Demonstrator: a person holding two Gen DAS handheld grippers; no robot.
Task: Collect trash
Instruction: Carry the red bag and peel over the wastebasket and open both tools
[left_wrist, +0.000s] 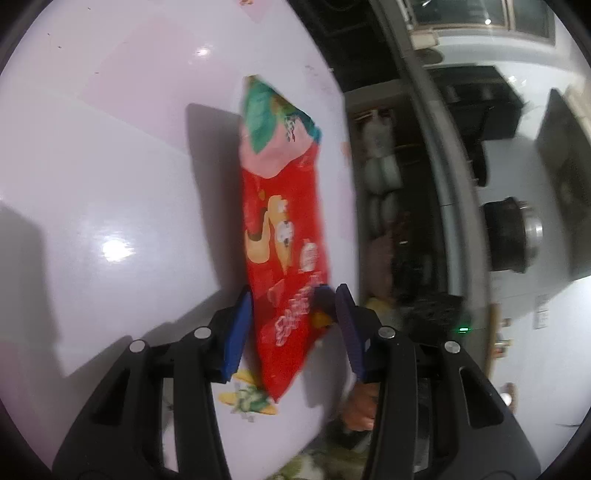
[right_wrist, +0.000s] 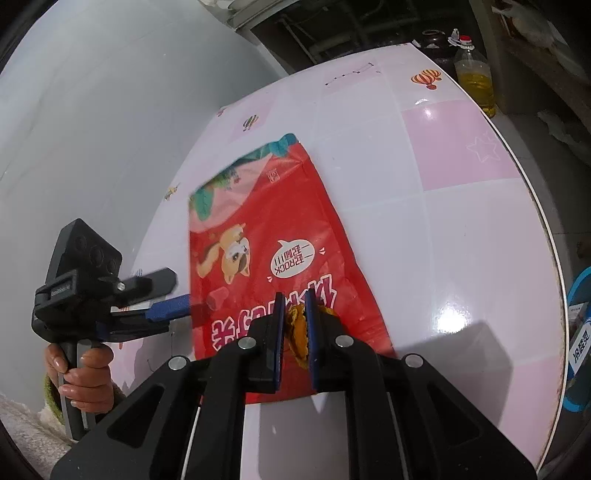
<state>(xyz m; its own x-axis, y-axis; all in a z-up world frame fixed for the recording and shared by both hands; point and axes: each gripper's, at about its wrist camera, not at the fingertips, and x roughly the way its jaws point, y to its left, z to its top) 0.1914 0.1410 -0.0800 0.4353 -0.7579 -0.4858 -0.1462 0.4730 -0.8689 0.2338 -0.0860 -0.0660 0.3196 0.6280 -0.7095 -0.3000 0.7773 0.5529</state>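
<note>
A red snack bag (left_wrist: 280, 206) with a cartoon dog lies lengthwise on the pink-and-white table (left_wrist: 110, 166). Its near end sits between the blue pads of my left gripper (left_wrist: 293, 295), which close on its sides. In the right wrist view that same bag (right_wrist: 273, 221) spreads across the table (right_wrist: 461, 240), and the left gripper (right_wrist: 177, 295) grips its left edge, held by a hand (right_wrist: 88, 380). My right gripper (right_wrist: 295, 295) hovers over the bag's near end, shut on a piece of orange peel (right_wrist: 295, 332). The peel (left_wrist: 320, 319) also shows beside the left gripper's right pad.
A bottle of yellow oil (right_wrist: 474, 79) stands beyond the table's far corner. A blue-rimmed container (right_wrist: 580, 332) sits past the table's right edge. A white wall (right_wrist: 74, 129) borders the table on the left. A black pot (left_wrist: 509, 236) sits off the table.
</note>
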